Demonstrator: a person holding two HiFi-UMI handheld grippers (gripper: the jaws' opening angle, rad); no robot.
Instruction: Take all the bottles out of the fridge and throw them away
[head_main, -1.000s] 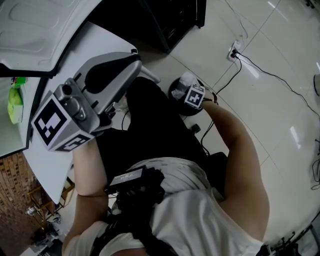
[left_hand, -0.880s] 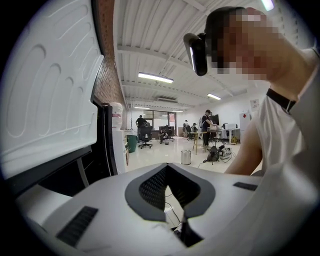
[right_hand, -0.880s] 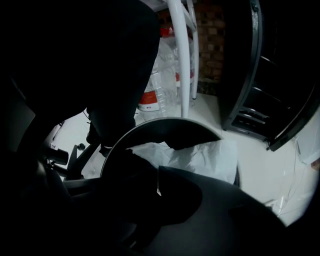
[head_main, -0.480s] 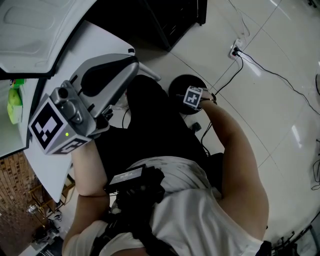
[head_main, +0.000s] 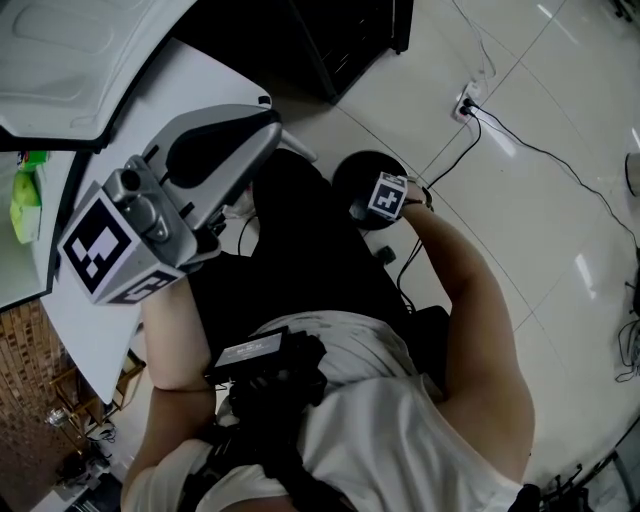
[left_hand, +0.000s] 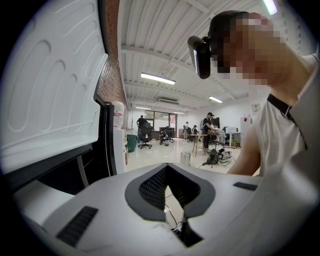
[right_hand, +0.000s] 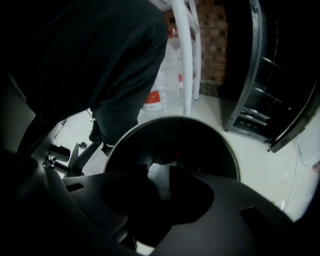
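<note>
From the head: left gripper (head_main: 266, 124) up at left beside a white moulded panel (head_main: 70, 60); right gripper (head_main: 366, 208) pointing steeply down over the round black bin (head_main: 345, 170) on the tiled floor (head_main: 540, 200). Along the left gripper: jaws closed tip to tip, nothing between, aimed across a wide room past the panel. Along the right gripper: jaws wide apart, having just been opening, gripping nothing; through the gap a pale patch, seemingly the bottle (right_hand: 159, 182), down inside the bin, too dim to confirm. Beyond the bin, clear jugs (right_hand: 160, 85) with orange labels beside a white frame (right_hand: 182, 60).
</note>
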